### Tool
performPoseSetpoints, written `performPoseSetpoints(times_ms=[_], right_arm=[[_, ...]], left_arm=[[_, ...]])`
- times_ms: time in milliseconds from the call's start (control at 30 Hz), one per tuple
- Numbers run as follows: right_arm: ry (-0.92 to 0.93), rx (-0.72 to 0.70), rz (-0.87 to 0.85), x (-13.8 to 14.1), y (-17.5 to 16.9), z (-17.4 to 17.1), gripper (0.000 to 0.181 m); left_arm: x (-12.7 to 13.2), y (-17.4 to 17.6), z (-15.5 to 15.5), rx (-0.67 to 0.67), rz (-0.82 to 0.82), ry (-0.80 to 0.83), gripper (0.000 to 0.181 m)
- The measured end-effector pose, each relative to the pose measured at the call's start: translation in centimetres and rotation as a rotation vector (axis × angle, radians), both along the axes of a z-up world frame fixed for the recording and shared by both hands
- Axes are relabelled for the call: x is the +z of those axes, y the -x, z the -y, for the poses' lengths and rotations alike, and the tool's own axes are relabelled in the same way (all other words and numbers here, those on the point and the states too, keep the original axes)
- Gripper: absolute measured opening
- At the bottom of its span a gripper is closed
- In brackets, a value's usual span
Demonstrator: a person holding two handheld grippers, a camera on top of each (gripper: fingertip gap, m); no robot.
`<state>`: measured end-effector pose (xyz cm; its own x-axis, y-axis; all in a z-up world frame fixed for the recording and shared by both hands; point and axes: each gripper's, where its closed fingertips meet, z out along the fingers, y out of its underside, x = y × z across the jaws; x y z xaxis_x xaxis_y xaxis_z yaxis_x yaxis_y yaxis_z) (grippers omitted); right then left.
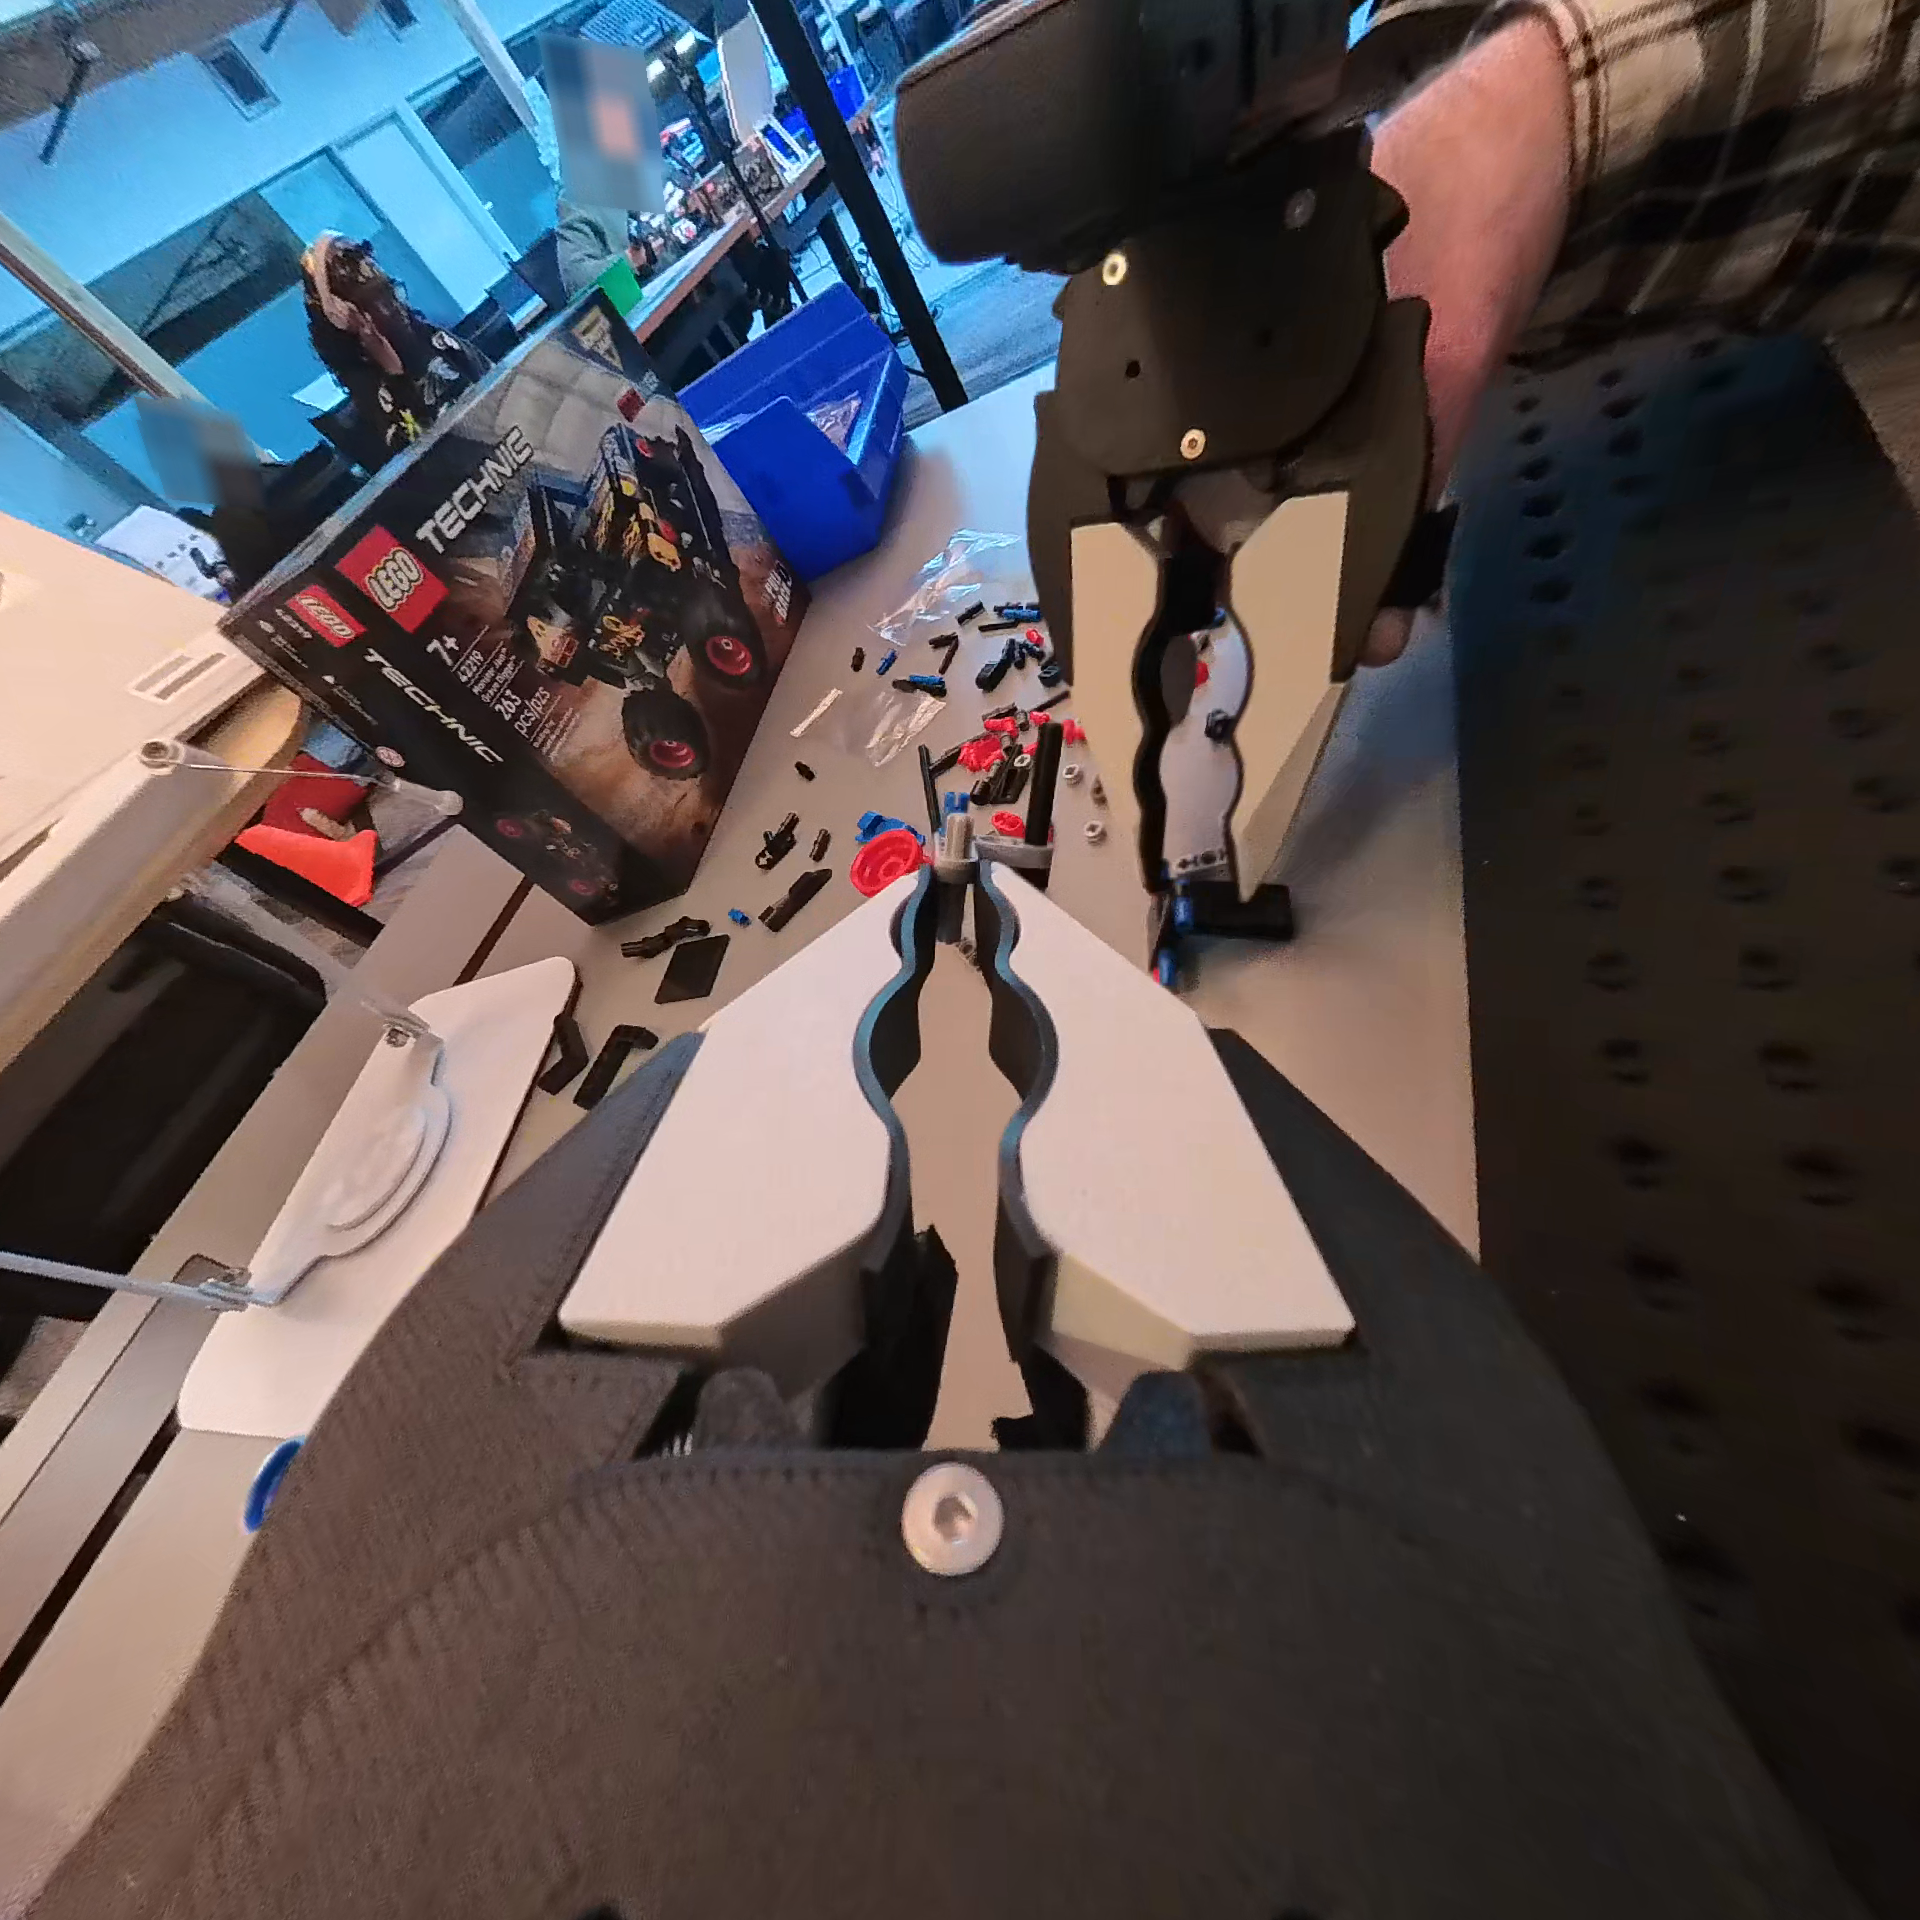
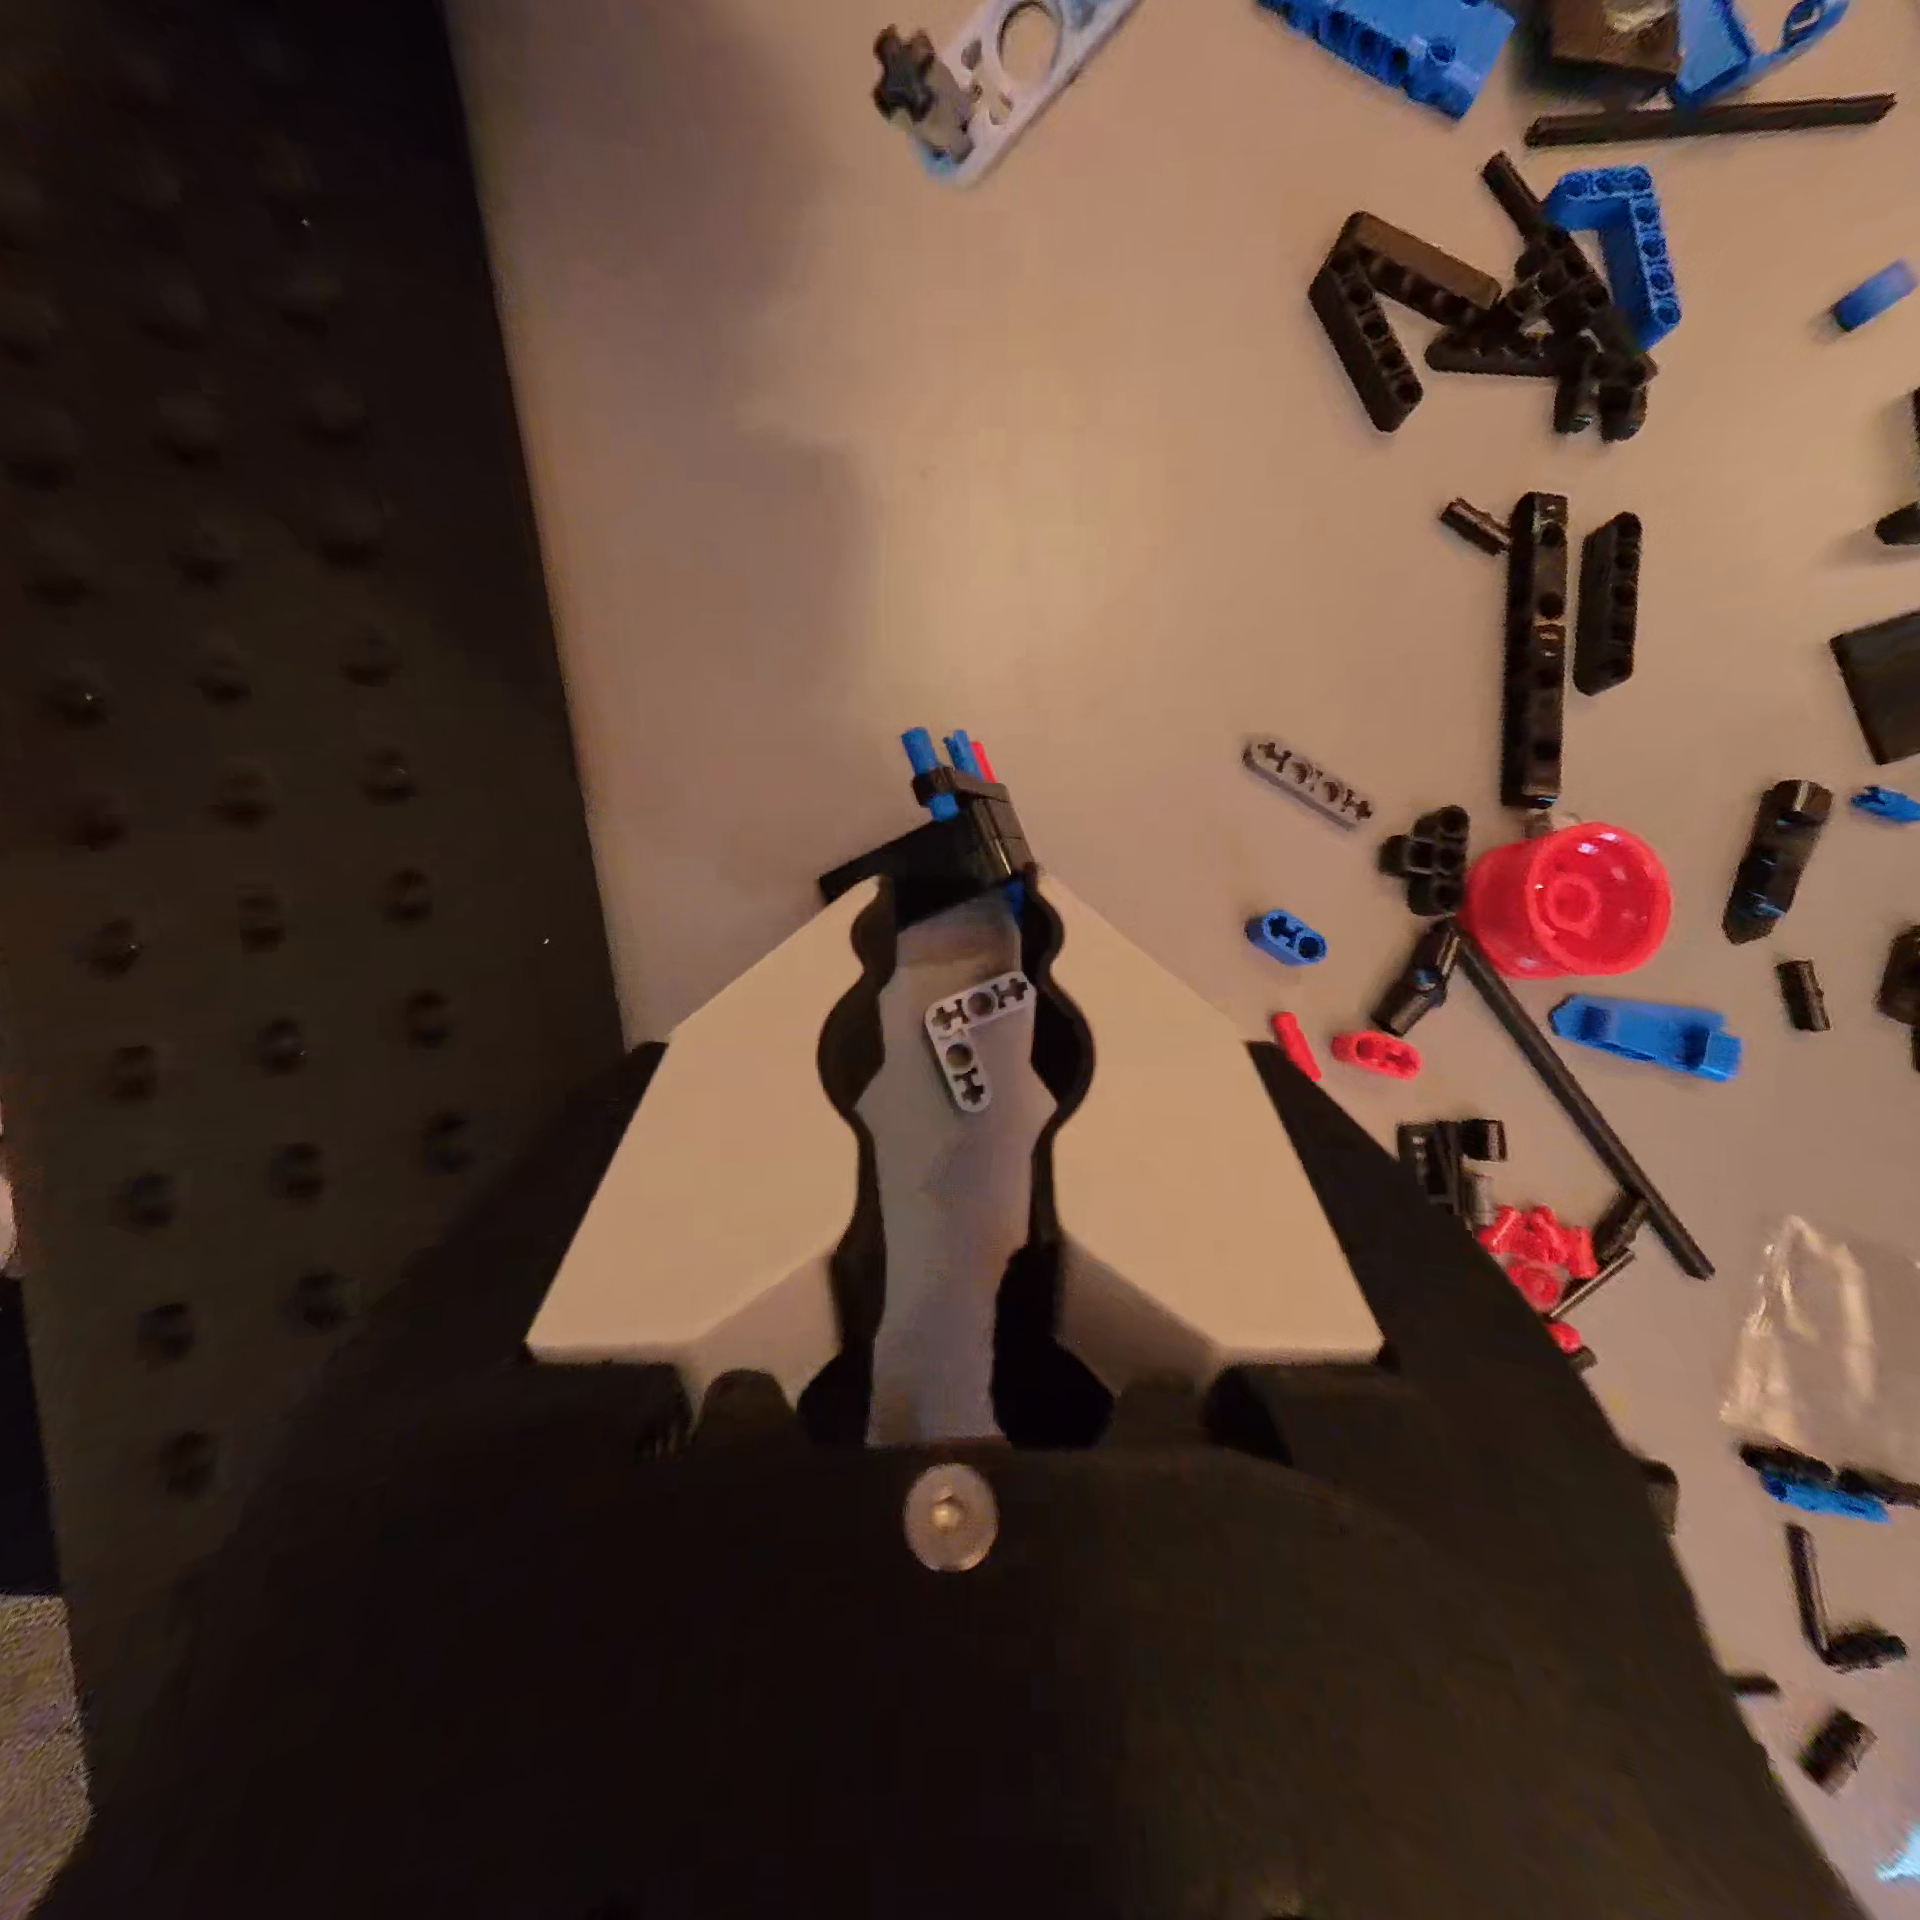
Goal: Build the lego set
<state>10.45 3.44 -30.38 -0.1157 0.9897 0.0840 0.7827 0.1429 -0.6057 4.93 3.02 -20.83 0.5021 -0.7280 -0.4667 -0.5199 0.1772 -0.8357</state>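
My left gripper (image 1: 951,883) is shut on a small grey Lego piece (image 1: 956,840) and holds it low over the white table (image 1: 1320,987). My right gripper (image 1: 1195,894) points down at the table to the right of it, held by a hand in a plaid sleeve. In the right wrist view my right gripper (image 2: 956,883) is shut on a black piece with blue pins (image 2: 966,831). A grey L-shaped piece (image 2: 977,1049) lies on the table under its fingers. A red wheel hub (image 2: 1569,899) lies among loose black, blue and red parts (image 2: 1538,312).
The Lego box (image 1: 520,644) stands at the left, with a blue bin (image 1: 810,436) behind it. Clear plastic bags (image 1: 935,592) lie among scattered parts (image 1: 997,727). A black perforated chair back (image 1: 1714,935) borders the table's right edge. People sit at tables in the background. One gripper's finger ends stand about 11 cm off the other's. About 11 cm separates my right fingertips from the red wheel hub (image 2: 1569,899).
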Motion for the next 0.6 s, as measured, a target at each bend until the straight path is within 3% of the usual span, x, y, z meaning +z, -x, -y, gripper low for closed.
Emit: performPoseSetpoints(times_ms=[100, 333, 433, 600], right_arm=[[0.01, -0.024, -0.028, 0.4, 0.4, -0.2, 0.0], [0.008, -0.053, -0.032, 0.3, 0.6, 0.1, 0.0], [0.007, -0.048, -0.06, 1.0, 1.1, 0.4, 0.034], [0.035, -0.051, 0.041, 0.1, 1.1, 1.5, 0.023]], left_arm=[[-0.1, 0.1, -0.1, -0.001, 0.008, 0.011, 0.004], [0.1, 0.5, -0.4, 0.003, 0.039, 0.033, 0.004], [0.2, 0.7, -0.5, 0.011, 0.045, 0.038, 0.004], [0.2, 0.8, -0.6, 0.013, 0.054, 0.046, 0.004]])
